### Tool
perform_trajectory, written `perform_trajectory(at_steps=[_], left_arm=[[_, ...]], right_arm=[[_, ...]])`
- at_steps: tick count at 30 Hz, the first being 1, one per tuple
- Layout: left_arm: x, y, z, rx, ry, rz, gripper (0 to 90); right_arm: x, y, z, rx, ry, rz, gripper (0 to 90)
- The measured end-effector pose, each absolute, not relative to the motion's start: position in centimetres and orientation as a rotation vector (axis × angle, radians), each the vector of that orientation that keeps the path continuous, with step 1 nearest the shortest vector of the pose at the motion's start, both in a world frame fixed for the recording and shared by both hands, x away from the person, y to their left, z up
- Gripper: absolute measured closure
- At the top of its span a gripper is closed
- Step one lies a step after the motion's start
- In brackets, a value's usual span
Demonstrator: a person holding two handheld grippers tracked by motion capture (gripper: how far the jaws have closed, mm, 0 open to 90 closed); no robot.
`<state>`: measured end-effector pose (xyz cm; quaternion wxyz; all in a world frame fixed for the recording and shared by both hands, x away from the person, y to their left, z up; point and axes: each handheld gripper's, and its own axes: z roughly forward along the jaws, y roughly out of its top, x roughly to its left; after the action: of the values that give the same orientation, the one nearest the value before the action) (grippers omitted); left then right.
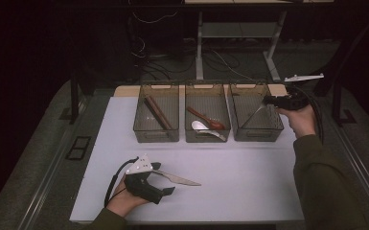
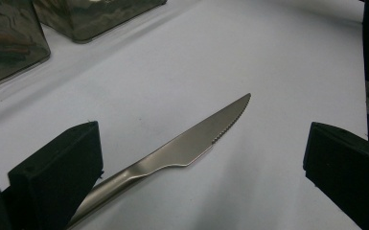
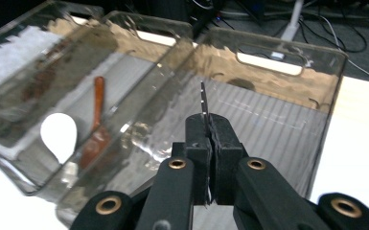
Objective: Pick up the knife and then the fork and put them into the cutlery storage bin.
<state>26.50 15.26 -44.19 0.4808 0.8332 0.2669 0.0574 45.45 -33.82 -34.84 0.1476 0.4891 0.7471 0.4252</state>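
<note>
From above, the right tongs (image 1: 268, 101) sit over the right-hand bin (image 1: 258, 132) of three clear bins in a row at the back of the bench (image 1: 239, 191). The right gripper view adds what the high view blurs: the jaws are pressed together on a thin metal knife (image 3: 203, 101), held edge-on so its blade pokes up past the tips, above that bin's ribbed floor. In the same view the middle bin (image 3: 124, 28) holds a brown spoon (image 3: 97, 124) and a pale spoon (image 3: 59, 134); the high view shows brown sticks (image 1: 156, 113) in the left bin (image 1: 156, 135).

The left tongs (image 1: 165, 178) rest near the front edge of the bench. The left gripper view shows them spread wide with a second knife (image 2: 191, 143) lying flat between them, its handle just beside one jaw, serrated tip pointing away; neither pad presses on it.

Bare white surface lies open between the bins and the front edge.
</note>
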Motion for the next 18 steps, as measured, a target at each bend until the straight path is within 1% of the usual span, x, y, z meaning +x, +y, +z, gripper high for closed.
perform_trajectory(at_steps=[4,5,7,10,15,18], left_arm=[[26.5,15.2,-44.1,2.029,0.650,0.139,0.0],[26.5,15.2,-44.1,2.030,0.649,0.140,0.0],[26.5,15.2,-44.1,2.030,0.649,0.138,0.0],[26.5,15.2,-44.1,2.029,0.646,0.138,0.0],[26.5,15.2,-44.2,2.033,0.644,0.134,0.0],[26.5,15.2,-44.2,2.031,0.645,0.133,0.0]], right_arm=[[46.0,-34.0,-35.5,1.424,2.139,1.224,85.7],[46.1,-34.0,-35.6,1.420,2.135,1.207,83.5],[46.3,-34.2,-35.8,1.415,2.115,1.177,73.1],[46.5,-34.6,-36.0,1.430,2.073,1.146,61.4],[46.5,-35.6,-36.5,1.478,2.042,1.117,55.2],[46.3,-36.0,-36.5,1.477,2.014,1.126,49.1]])
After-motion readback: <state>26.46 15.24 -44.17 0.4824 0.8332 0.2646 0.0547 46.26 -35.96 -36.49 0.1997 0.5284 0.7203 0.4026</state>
